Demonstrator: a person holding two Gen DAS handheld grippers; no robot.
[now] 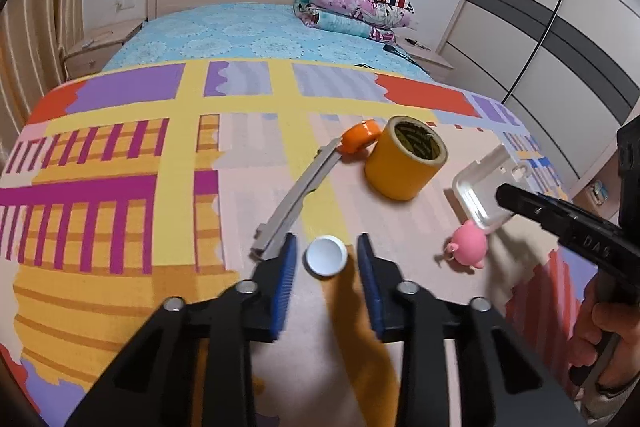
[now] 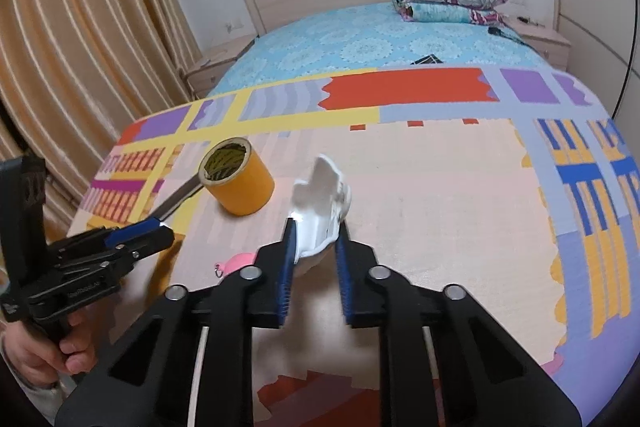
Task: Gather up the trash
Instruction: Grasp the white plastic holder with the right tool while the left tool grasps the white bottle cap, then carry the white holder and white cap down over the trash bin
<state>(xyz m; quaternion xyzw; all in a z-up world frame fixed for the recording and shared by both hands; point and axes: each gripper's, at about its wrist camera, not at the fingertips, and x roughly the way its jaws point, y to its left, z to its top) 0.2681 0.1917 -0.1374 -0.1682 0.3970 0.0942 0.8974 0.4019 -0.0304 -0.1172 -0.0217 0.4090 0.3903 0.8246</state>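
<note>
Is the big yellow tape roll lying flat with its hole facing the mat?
No, the yellow tape roll rests tilted on the mat with its open core facing up and away.

Both grippers (image 1: 327, 259) (image 2: 316, 247) black plastic, blue ribbed pads (image 1: 286, 287), silver screws (image 2: 252, 273) at pivots, white lettering on side bodies, white cable under right one.

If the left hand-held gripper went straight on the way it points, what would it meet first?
The white bottle cap, lying between the left hand-held gripper's open fingers. Beyond it, probably bare mat; depth is unclear.
</note>
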